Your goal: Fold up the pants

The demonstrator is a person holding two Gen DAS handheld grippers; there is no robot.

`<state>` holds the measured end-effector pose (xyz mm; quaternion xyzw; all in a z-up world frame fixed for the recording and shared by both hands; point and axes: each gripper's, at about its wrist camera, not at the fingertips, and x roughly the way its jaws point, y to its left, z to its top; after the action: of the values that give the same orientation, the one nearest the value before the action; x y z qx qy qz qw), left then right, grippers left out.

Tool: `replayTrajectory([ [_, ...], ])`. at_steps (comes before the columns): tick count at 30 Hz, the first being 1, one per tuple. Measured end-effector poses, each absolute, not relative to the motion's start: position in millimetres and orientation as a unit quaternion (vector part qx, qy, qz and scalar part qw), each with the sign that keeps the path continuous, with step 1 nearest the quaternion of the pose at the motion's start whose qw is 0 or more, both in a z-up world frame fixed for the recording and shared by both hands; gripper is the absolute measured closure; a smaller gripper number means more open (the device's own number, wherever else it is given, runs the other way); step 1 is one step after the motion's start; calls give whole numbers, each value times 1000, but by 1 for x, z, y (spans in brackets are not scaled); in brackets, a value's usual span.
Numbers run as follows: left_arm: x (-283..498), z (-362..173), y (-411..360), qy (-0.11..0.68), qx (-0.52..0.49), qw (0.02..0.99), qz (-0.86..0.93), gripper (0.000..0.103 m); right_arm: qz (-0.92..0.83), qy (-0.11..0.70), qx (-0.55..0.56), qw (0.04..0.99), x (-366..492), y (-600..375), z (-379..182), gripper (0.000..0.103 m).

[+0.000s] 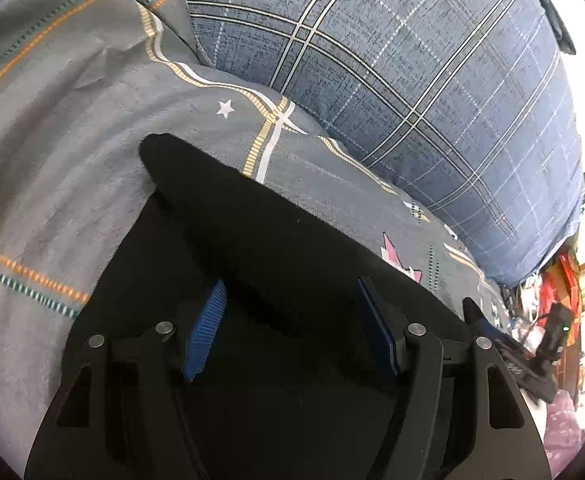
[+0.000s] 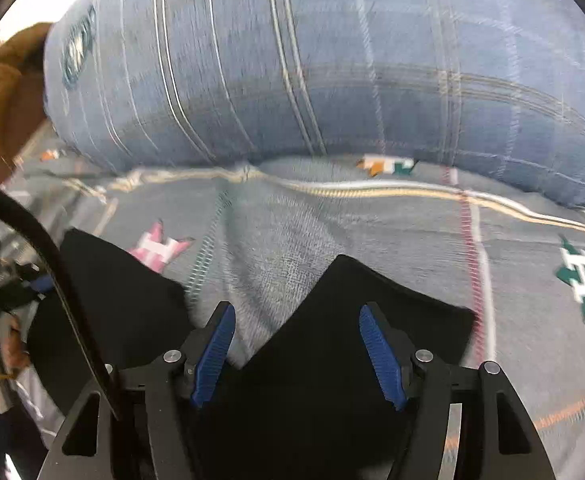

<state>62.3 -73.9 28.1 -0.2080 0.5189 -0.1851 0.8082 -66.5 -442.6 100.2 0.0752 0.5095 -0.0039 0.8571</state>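
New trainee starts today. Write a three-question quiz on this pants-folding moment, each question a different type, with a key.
1. True or false: both grippers are shut tight on the pants.
2. Multiple choice: what lies just beyond the bedsheet in both views? A) a wooden chair B) a blue plaid pillow C) a laundry basket
3. Fill in: in the right wrist view, the pants show a V-shaped gap where the grey ____ shows through.

Key:
1. False. The left gripper and right gripper both have their jaws spread apart over the black fabric.
2. B
3. bedsheet
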Motion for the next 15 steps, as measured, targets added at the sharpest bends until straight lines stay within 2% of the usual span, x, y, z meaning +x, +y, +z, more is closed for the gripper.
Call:
replayTrajectory([
  [3, 70, 28, -78, 520, -206, 808, -184, 38, -17, 532, 45, 845, -55, -444, 75, 41],
  [4, 71, 28, -79, 516, -205, 810, -188, 39, -12, 520, 30, 853, -56, -444, 74, 44],
  [5, 72, 28, -81, 512, -205, 812, -191, 62, -4, 516, 4, 857, -57, -442, 73, 53],
  [6, 73, 28, -83, 513, -204, 810, -198, 79, -5, 519, -14, 855, -57, -441, 72, 63],
  [7, 75, 24, -87, 522, -203, 802, -206, 94, 6, 516, -16, 856, -60, -443, 75, 82],
  [9, 72, 26, -89, 517, -205, 806, -204, 95, 24, 517, 9, 856, -62, -451, 80, 97],
  [15, 32, 76, -78, 457, -199, 834, -236, 97, 29, 481, 53, 874, -109, -474, 117, 99],
])
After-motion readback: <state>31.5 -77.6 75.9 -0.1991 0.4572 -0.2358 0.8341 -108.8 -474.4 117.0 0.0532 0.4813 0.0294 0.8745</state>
